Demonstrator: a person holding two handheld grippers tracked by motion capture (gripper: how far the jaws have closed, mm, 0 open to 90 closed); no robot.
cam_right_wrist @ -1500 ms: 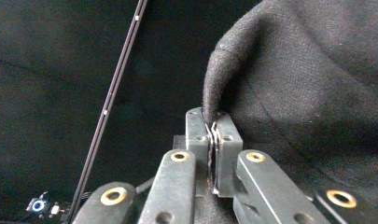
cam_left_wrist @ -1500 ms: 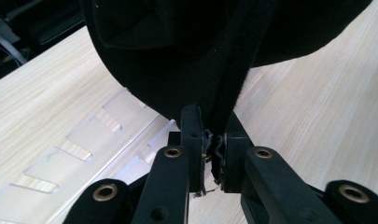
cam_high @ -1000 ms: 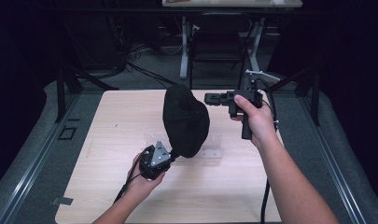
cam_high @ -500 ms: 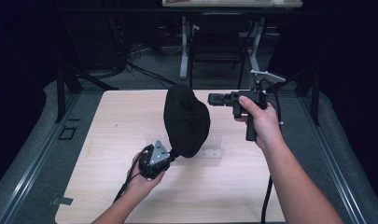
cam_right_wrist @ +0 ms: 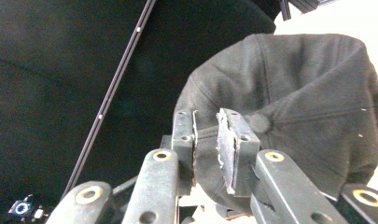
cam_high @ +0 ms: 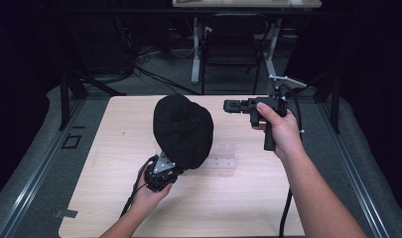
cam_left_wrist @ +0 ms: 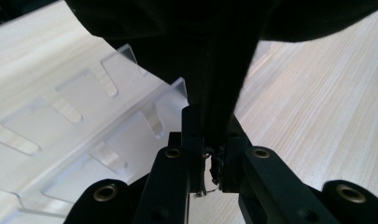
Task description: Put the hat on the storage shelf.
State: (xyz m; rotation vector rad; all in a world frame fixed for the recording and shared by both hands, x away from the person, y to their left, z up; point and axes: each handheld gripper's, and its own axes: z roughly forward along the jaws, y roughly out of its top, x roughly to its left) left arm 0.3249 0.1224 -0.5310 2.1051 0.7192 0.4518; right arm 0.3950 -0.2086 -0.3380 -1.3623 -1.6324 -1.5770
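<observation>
The black fabric baseball cap stands raised above the middle of the pale wooden table, held from below by the left gripper near the table's front. In the left gripper view the jaws are closed almost fully, pinching a thin fold of the cap's dark fabric between the pads; the fabric rises straight up from the pinch and spreads overhead. Beneath and beside the cap lies a clear acrylic slotted rack, flat on the table; in the left gripper view its slotted panels extend to the left of the jaws. The right gripper is held level by the right hand, to the right of the cap, with its jaws pointing toward the cap's crown and clear of it in the high view. In the right gripper view the jaws stand partly open with a narrow gap between the pads, and nothing is gripped between them. The cap's crown, with its top button just to the right of the right-hand pad, lies beyond the jaw tips and behind the gap.
</observation>
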